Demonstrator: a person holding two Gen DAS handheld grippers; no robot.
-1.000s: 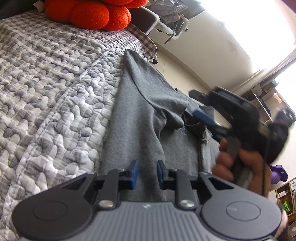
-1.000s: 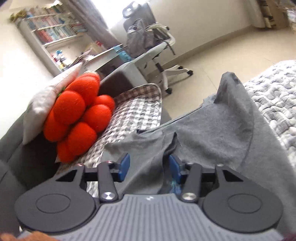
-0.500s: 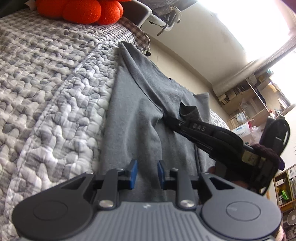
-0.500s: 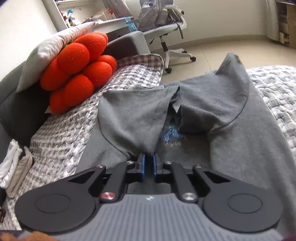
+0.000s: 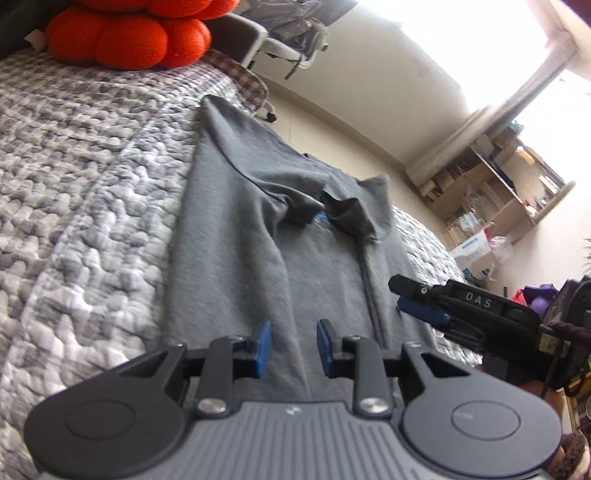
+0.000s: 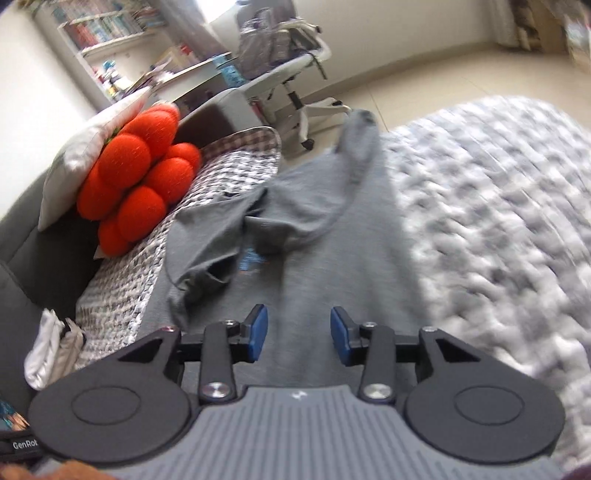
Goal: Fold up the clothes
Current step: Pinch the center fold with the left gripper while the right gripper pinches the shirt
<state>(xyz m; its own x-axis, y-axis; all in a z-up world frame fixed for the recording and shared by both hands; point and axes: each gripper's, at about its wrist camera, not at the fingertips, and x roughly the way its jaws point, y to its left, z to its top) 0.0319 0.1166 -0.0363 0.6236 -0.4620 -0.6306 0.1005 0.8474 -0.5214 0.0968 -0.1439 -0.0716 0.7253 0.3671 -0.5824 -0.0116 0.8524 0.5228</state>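
Note:
A grey shirt (image 5: 229,258) lies spread on the quilted bedspread (image 5: 92,166), with both sleeves folded in over its chest. The right wrist view shows the same shirt (image 6: 332,266), a bit of blue print (image 6: 251,258) showing between the sleeves. My left gripper (image 5: 293,347) hovers open over the lower part of the shirt, nothing between its blue pads. My right gripper (image 6: 299,334) is open too, above the shirt's middle and holding nothing. It also shows at the right of the left wrist view as the right gripper (image 5: 399,295), beside the shirt's edge.
An orange plush cushion (image 6: 140,184) and a white pillow (image 6: 92,147) rest at the head of the bed. An office chair (image 6: 295,74) stands on the floor beyond the bed, with bookshelves (image 6: 103,29) behind. Folded pale cloth (image 6: 48,358) lies at the left.
My right gripper, shut on the sleeve half a second ago, has opened and drawn back. The sleeve now lies folded on the shirt. The left gripper stays open over the hem.

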